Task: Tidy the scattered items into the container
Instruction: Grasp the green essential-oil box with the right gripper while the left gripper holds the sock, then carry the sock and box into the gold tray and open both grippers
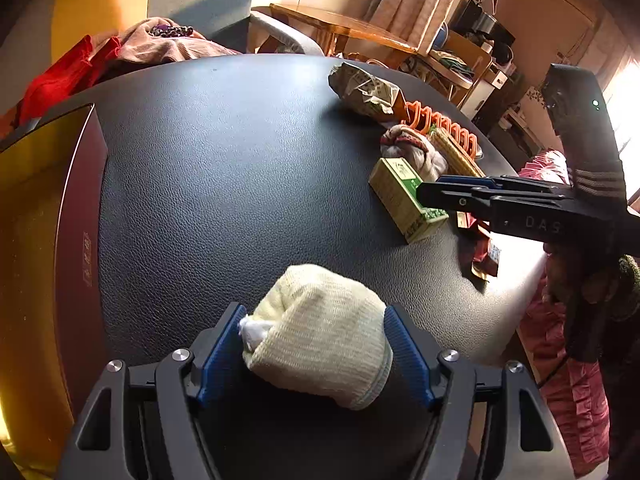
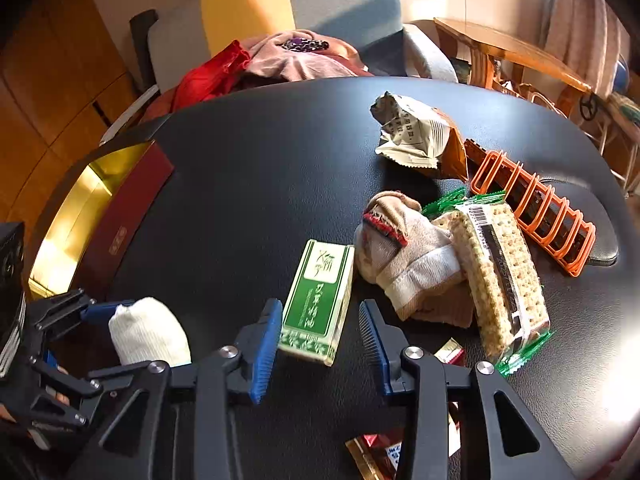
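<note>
My left gripper (image 1: 316, 344) is shut on a rolled cream sock (image 1: 320, 332) above the black table; the sock also shows in the right wrist view (image 2: 148, 334). The red container with a gold inside (image 1: 44, 240) stands at the table's left edge (image 2: 100, 216). My right gripper (image 2: 320, 332) is open, its jaws on either side of a green box (image 2: 320, 300), not closed on it. The green box also shows in the left wrist view (image 1: 404, 196), with the right gripper (image 1: 452, 188) over it.
Beside the green box lie a beige sock bundle (image 2: 404, 256), a cracker pack (image 2: 500, 268), an orange rack (image 2: 536, 216) and a crumpled snack bag (image 2: 412, 132). Small red wrappers (image 2: 380, 448) lie near the front edge. Clothes (image 2: 280, 60) lie on a chair behind.
</note>
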Motion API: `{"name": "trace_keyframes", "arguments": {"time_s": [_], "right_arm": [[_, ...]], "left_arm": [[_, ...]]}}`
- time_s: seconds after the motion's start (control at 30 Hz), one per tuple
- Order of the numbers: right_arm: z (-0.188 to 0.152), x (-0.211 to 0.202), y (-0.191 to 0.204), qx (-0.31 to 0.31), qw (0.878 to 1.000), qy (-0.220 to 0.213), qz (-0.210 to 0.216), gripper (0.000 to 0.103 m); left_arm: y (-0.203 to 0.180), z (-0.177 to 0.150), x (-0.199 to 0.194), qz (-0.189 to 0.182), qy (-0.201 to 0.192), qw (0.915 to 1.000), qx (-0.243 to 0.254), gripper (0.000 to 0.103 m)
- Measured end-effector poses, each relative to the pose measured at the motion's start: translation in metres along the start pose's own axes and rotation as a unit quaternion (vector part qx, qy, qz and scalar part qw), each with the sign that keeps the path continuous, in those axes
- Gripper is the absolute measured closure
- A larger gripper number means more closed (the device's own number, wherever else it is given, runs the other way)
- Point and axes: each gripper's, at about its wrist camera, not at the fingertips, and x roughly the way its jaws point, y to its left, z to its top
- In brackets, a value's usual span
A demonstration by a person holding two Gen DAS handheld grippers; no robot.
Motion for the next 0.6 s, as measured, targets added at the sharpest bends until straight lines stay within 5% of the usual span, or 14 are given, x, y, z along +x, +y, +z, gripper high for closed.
{"name": "trace_keyframes", "arguments": {"time_s": [0.17, 0.33, 0.6], "right_arm": [[0.004, 0.017, 0.011, 0.007, 1.0, 0.018, -0.007, 0.055], [-0.005, 0.026, 0.017, 0.003, 0.999, 0.021, -0.048, 0.071], [-0.026, 0.008, 0.018, 0.049, 0.998, -0.002, -0.034, 0.072]], "left_arm": [[-0.004, 0.003, 0.007, 0.004, 0.002, 1.0, 0.007, 0.03], [-0.005, -0.001, 0.007, 0.005, -0.004, 0.9999, 0.008, 0.033], [-0.014, -0.006, -0.007, 0.019, -0.03, 0.9991, 0.025, 0.044]]}}
